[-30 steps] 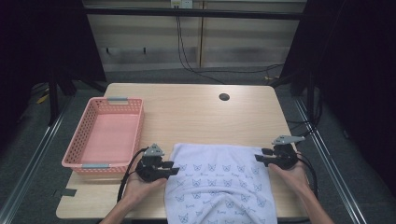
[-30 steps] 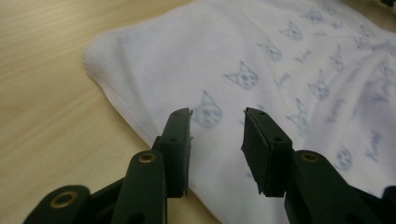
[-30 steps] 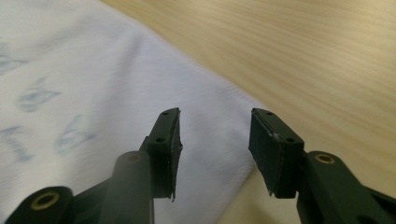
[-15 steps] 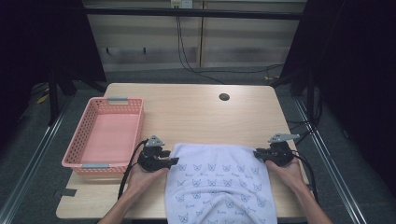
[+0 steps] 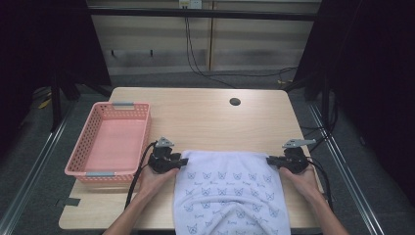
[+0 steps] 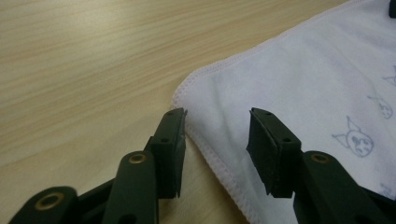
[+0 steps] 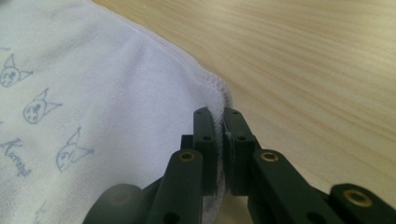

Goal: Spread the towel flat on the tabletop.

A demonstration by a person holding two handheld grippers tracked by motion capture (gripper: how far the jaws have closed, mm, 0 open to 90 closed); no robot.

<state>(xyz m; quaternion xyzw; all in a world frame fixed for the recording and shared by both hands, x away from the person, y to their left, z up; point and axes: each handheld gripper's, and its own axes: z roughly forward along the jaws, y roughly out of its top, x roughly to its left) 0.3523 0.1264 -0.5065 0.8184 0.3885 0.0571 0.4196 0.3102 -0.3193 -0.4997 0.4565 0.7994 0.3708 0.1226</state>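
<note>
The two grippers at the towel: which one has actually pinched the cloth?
The right gripper: its jaws are clamped on the towel corner. The left gripper stands open astride the hem.

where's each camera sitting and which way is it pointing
High view: above the person's side, looking forward and down on the table; both forearms, left gripper, right gripper.
Left gripper view: along open jaws straddling the towel corner.
Right gripper view: along jaws clamped on the towel's corner.
All three show the towel.
</note>
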